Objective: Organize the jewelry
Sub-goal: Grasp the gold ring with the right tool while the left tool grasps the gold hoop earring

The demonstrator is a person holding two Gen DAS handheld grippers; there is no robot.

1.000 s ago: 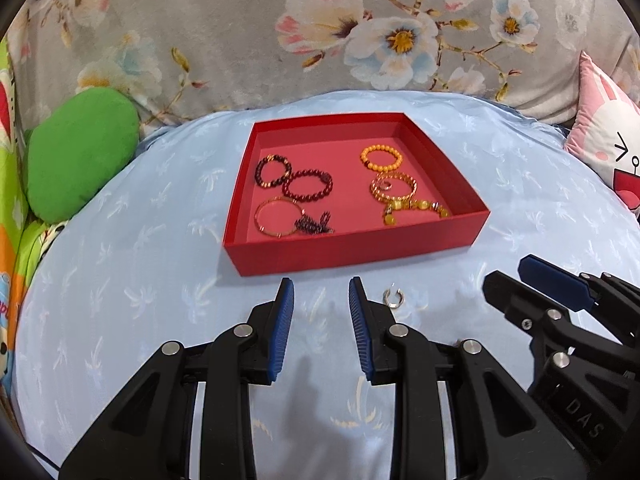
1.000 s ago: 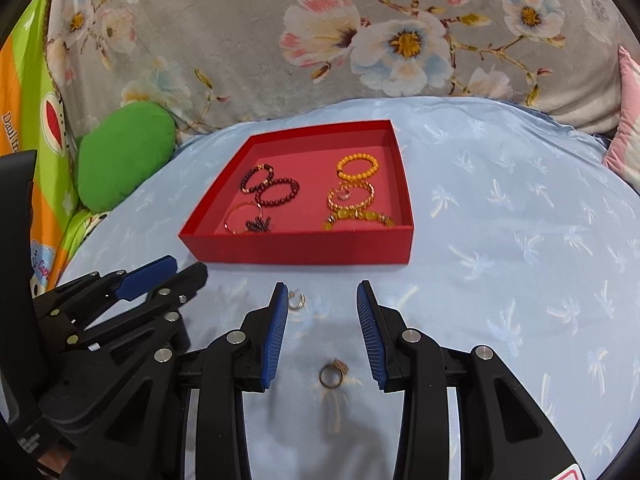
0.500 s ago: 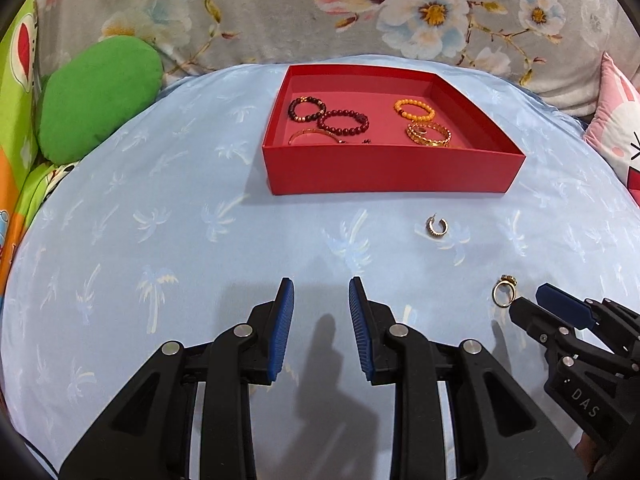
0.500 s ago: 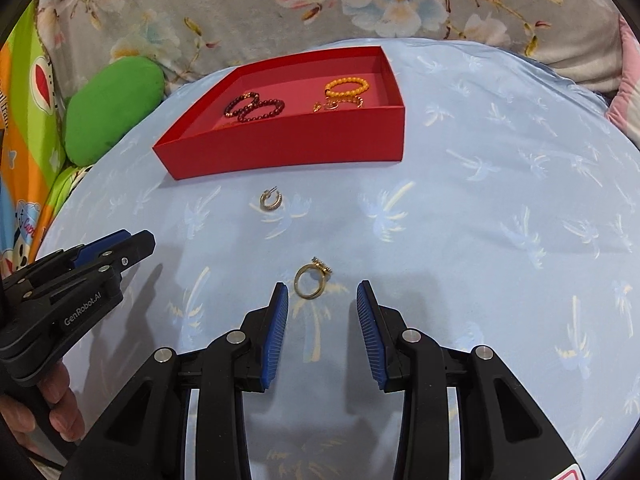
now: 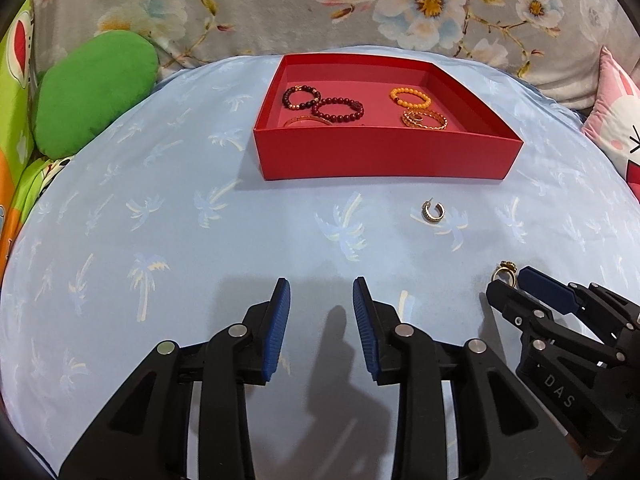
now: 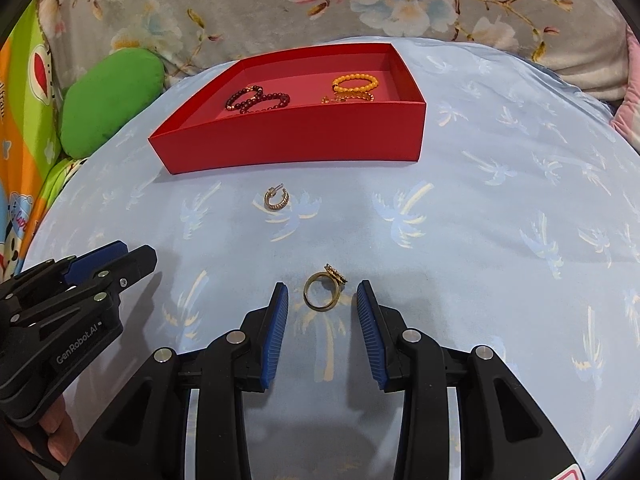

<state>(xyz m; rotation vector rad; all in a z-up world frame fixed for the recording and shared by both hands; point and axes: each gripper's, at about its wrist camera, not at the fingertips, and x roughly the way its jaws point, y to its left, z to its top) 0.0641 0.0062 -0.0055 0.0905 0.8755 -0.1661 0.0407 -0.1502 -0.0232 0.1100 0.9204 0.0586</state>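
A red tray (image 5: pixel 384 156) (image 6: pixel 296 140) holds several bracelets: dark bead ones on the left (image 5: pixel 338 109), an orange bead one (image 5: pixel 410 96) and gold ones on the right. A gold hoop earring (image 6: pixel 276 199) (image 5: pixel 433 211) lies on the blue cloth in front of the tray. A gold ring (image 6: pixel 323 291) (image 5: pixel 503 274) lies between my right gripper's (image 6: pixel 320 292) open fingers, just at their tips. My left gripper (image 5: pixel 320 286) is open and empty over bare cloth, left of the ring.
A green cushion (image 5: pixel 92 88) lies at the far left. A pink cartoon pillow (image 5: pixel 612 116) sits at the right edge. A floral blanket (image 5: pixel 360 4) backs the blue palm-print cloth (image 5: pixel 160 240).
Both grippers have pulled back and lowered towards the cloth. The ring now sits between the right gripper's fingertips. Both stay open.
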